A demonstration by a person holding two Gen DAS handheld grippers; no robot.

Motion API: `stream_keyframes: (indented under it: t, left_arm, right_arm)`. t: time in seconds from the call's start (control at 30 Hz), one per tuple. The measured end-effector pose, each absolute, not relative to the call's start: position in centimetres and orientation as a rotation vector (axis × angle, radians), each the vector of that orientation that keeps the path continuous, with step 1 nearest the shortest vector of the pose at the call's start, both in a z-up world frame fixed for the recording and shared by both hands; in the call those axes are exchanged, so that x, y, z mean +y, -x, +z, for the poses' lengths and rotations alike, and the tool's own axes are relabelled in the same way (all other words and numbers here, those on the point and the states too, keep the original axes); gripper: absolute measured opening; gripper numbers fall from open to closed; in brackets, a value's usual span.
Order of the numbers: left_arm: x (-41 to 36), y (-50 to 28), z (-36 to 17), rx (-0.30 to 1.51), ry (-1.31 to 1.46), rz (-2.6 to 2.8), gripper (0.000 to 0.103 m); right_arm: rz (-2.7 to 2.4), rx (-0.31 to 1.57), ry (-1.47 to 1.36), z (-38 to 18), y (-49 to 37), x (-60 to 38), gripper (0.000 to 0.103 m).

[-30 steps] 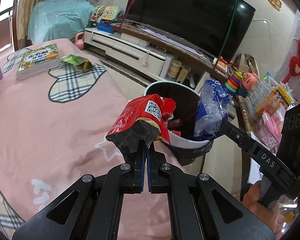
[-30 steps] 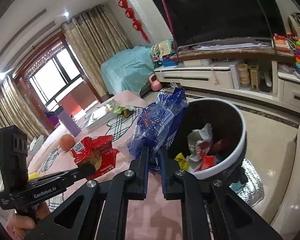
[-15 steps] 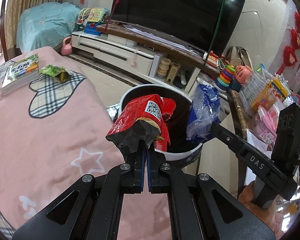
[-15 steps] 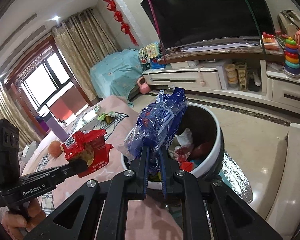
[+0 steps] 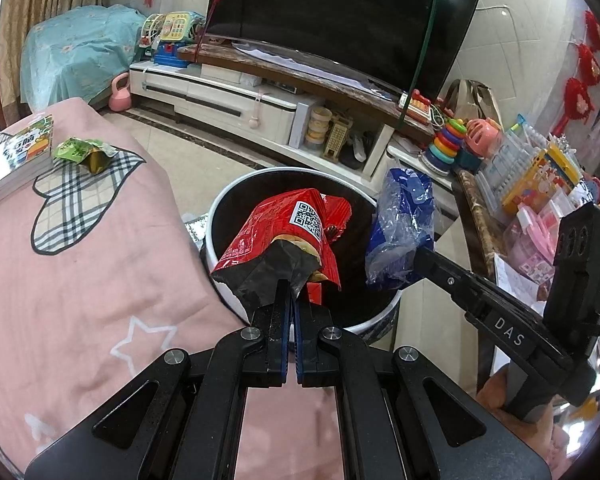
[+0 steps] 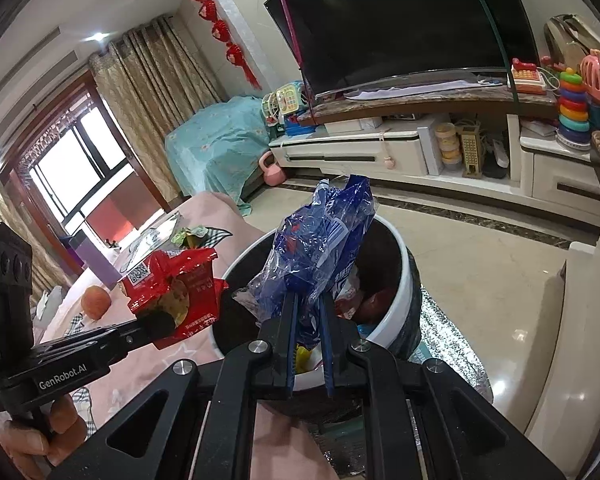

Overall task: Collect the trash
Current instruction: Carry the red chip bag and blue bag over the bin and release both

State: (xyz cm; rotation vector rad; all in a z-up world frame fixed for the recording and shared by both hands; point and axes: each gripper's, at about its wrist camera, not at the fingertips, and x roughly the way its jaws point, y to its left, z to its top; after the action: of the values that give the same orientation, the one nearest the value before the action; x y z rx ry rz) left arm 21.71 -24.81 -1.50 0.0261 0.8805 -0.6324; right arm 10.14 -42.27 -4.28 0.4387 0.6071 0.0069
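a: trash, where is it?
b: left gripper [image 5: 291, 300] pinches red snack wrapper [image 5: 288, 236], right gripper [image 6: 307, 308] clamps blue plastic bag [image 6: 320, 248], both over white trash bin [image 6: 408, 280] beside bed [image 5: 80, 240].

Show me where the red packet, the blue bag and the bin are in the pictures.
red packet [image 5: 288, 236]: left wrist view, on its red front below the QR code.
blue bag [image 6: 316, 248]: right wrist view, on its crumpled middle.
bin [image 5: 236, 196]: left wrist view, on its white rim.
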Motion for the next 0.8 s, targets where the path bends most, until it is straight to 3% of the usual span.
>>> stream_keyframes:
  t: [0.8]
  left_arm:
    - [-27.5, -24.1, -3.5, 0.945, -0.043, -0.624, 0.001]
  right_arm:
    - [-0.003, 0.685, -0.384, -4.7, -12.7, -42.3, 0.010]
